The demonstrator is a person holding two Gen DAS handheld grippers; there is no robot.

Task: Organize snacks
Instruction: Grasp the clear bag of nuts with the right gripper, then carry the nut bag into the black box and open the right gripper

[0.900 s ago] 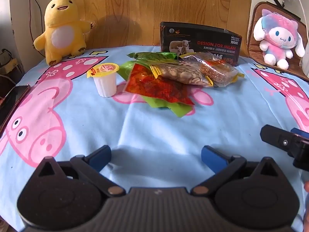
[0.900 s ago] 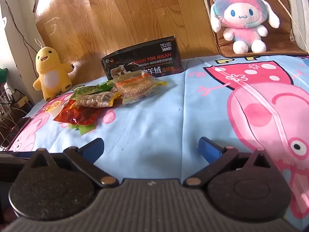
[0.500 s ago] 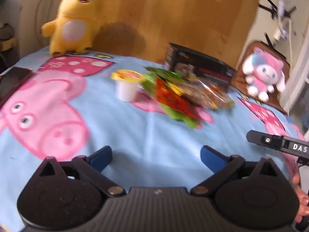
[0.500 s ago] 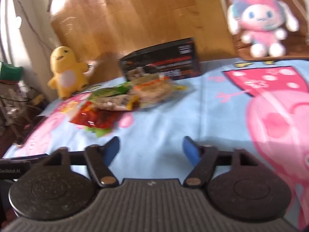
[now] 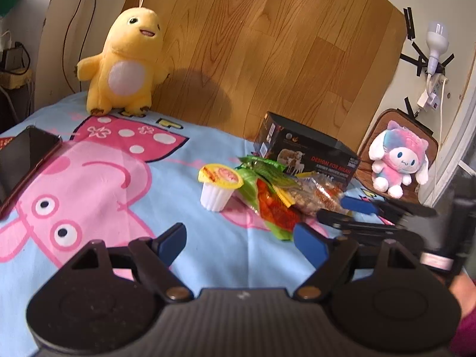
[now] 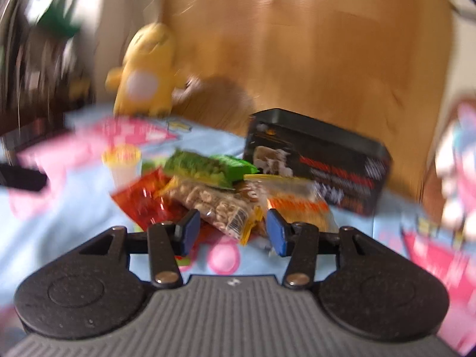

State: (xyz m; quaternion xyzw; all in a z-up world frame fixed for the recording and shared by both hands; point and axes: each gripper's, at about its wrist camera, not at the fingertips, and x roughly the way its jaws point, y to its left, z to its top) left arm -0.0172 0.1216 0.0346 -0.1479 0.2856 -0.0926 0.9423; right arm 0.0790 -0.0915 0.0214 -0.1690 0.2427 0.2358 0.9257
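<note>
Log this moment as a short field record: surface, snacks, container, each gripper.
surface: cartoon-pig blanket
snacks: jelly cup upright beside a pile of packets; peanut packet on top
container: black box behind the pile, open top
left gripper: open, empty, short of the cup
right gripper: open, at the peanut packet's near end; view blurred
bystanders: yellow plush, pink plush
</note>
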